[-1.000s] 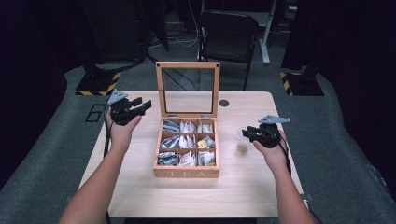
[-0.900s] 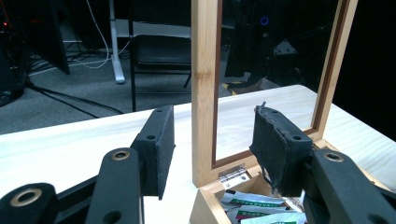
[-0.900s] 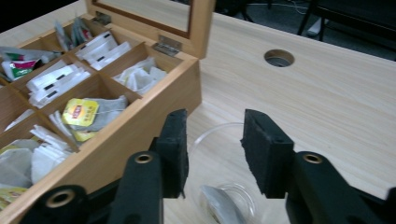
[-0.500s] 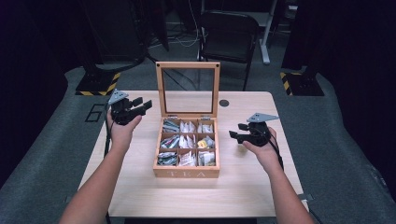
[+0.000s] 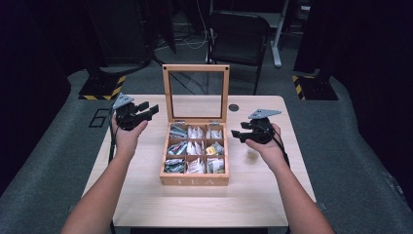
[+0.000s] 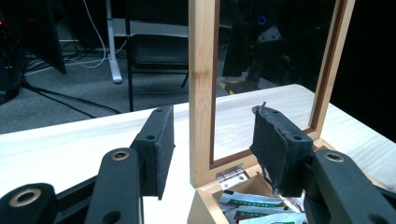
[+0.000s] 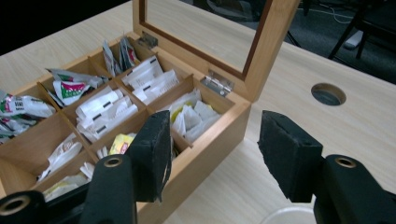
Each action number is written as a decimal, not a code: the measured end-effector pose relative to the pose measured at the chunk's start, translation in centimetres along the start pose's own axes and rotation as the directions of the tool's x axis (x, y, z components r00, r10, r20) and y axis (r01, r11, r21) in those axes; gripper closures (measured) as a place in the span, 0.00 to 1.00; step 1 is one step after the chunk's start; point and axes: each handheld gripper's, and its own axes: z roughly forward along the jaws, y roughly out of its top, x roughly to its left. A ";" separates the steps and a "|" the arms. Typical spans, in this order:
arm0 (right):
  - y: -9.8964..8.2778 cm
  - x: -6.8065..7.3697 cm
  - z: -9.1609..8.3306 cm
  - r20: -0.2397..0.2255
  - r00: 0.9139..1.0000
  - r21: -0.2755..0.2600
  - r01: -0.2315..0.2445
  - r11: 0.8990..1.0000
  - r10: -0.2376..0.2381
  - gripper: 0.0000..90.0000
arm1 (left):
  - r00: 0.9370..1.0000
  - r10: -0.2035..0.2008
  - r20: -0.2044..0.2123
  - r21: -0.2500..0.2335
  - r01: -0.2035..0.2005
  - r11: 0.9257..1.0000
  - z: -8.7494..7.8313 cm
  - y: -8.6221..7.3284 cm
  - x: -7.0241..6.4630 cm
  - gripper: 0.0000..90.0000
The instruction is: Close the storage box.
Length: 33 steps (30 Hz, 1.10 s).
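Observation:
A wooden tea box (image 5: 195, 180) stands mid-table with its glass lid (image 5: 196, 92) upright. Its compartments hold several tea bags (image 7: 100, 109). My left gripper (image 5: 152, 108) hovers just left of the lid, open and holding nothing. In the left gripper view, the lid's wooden side post (image 6: 203, 88) stands beyond the gap between the open jaws (image 6: 215, 121). My right gripper (image 5: 237, 133) hangs right of the box, pointing at it. Its jaws (image 7: 215, 126) have just been opening. They are open and hold nothing, with the box's near right corner (image 7: 233, 116) beyond them.
The pale wooden table (image 5: 253, 195) has a round cable hole (image 5: 234, 107) behind the right gripper. A white rounded rim (image 7: 289, 217) shows on the table under the right jaws. A black chair (image 5: 238, 36) stands behind the table on dark floor.
My right gripper has moved left toward the box and risen a little, with its jaws spread wider. The left gripper and the box have stayed put.

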 end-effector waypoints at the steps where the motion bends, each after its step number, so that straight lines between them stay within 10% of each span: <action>1: 0.2 0.0 0.0 -0.006 1.000 -0.004 -0.005 1.000 0.005 0.49 | 1.000 -0.003 0.000 0.001 0.003 1.000 0.0 0.0 0.0 0.54; 33: 5.3 -1.5 1.5 -0.011 0.999 -0.034 -0.032 0.999 0.032 0.50 | 1.000 -0.012 0.022 0.013 0.012 1.000 0.2 0.1 -0.3 0.51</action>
